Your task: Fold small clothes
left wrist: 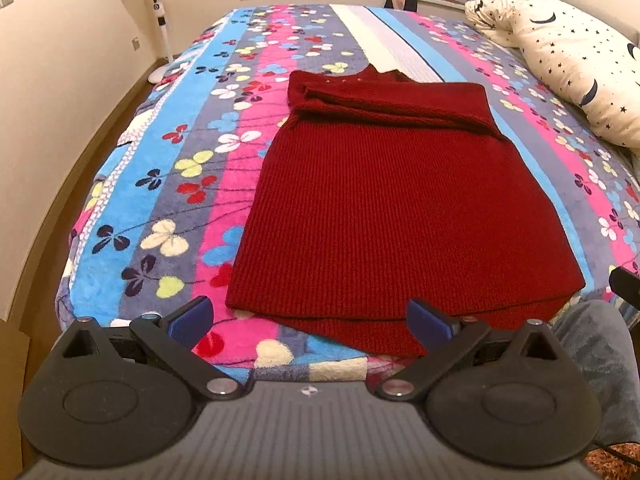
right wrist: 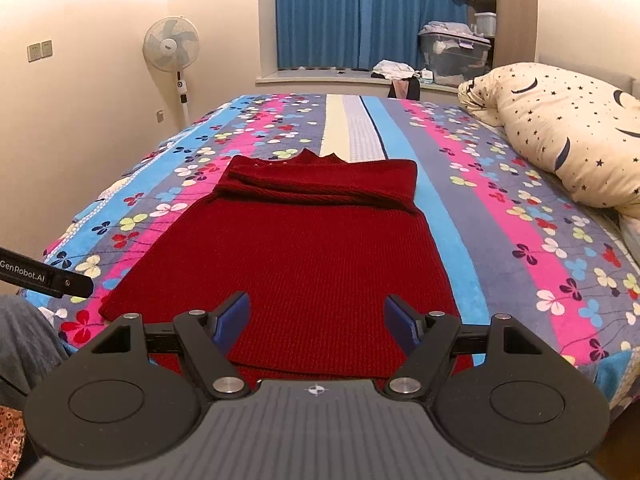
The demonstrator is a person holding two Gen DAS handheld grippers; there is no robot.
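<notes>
A dark red knitted sweater (left wrist: 384,208) lies flat on the bed, hem towards me, with its sleeves folded across the far end near the collar. It also shows in the right wrist view (right wrist: 304,256). My left gripper (left wrist: 310,320) is open and empty, hovering just above the near hem at its left part. My right gripper (right wrist: 316,320) is open and empty, hovering over the near hem. The left gripper's body (right wrist: 48,278) shows at the left edge of the right wrist view.
The bed has a striped floral blanket (left wrist: 168,184). A star-patterned pillow (left wrist: 576,60) lies at the right, also in the right wrist view (right wrist: 560,132). A standing fan (right wrist: 172,50) is by the left wall. My knee (left wrist: 592,344) is at the near edge.
</notes>
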